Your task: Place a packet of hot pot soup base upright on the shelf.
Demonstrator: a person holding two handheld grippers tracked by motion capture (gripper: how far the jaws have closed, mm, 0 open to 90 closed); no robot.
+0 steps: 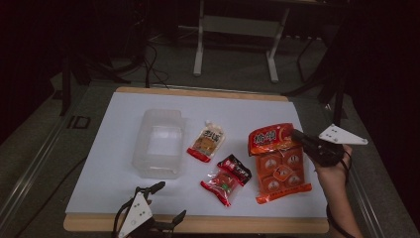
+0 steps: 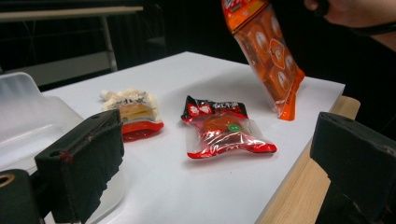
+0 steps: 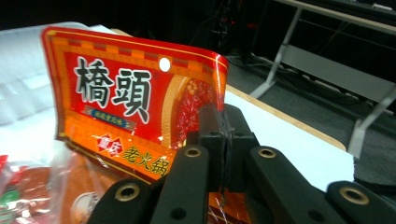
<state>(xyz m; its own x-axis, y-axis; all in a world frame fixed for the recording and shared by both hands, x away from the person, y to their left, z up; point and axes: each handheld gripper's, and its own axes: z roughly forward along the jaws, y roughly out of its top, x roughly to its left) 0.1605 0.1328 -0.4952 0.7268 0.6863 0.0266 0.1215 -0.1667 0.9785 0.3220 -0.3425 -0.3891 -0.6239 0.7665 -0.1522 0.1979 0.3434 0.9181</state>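
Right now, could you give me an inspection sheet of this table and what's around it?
Surface: white sheet on a wooden table, dim light.
Job's things: orange pack lifted by its top edge, its lower end near the sheet; clear tub with nothing seen inside.
Clutter: yellow pouch, red pouch and dark packet, flat on the sheet.
Grippers: right gripper shut on the orange pack's top corner; left gripper open at the near edge, holding nothing.
Cables: dark cords on the floor beyond the table; one at the left gripper.
Surroundings: grey frame legs behind, dark room.
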